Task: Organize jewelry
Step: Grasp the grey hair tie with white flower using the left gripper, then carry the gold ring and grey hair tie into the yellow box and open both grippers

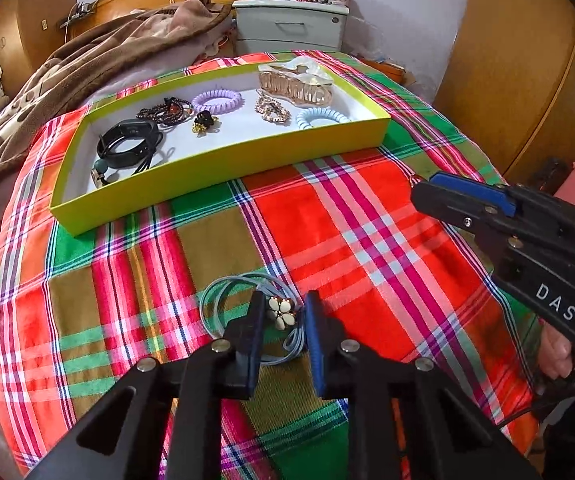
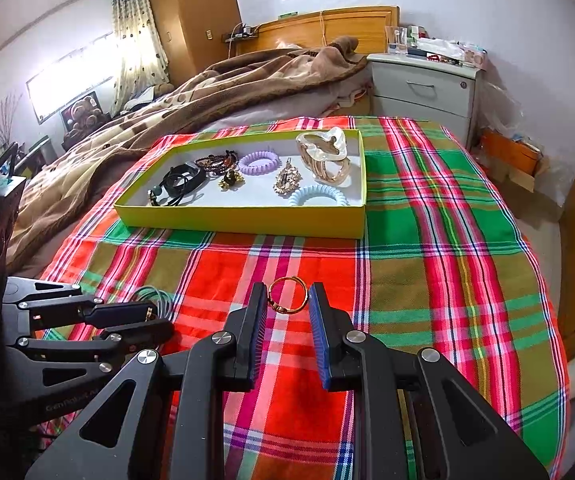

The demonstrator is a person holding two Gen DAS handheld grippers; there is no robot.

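Left gripper (image 1: 281,312): jaws narrowed on the cream flower charm (image 1: 282,313) of a pale blue cord necklace (image 1: 223,292) lying on the plaid cloth (image 1: 367,240).
Right gripper (image 2: 287,300): clamped on a gold ring (image 2: 287,295).
Yellow tray (image 1: 223,160): farther back on the cloth, holding hair ties, a claw clip, bracelets.

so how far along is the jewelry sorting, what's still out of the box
Mostly done: the yellow box already holds the hair claw, purple and blue coil ties, beads and a black band. In hand: the left gripper is shut on the flower hair tie, the right gripper on a gold ring. Both still need boxing.
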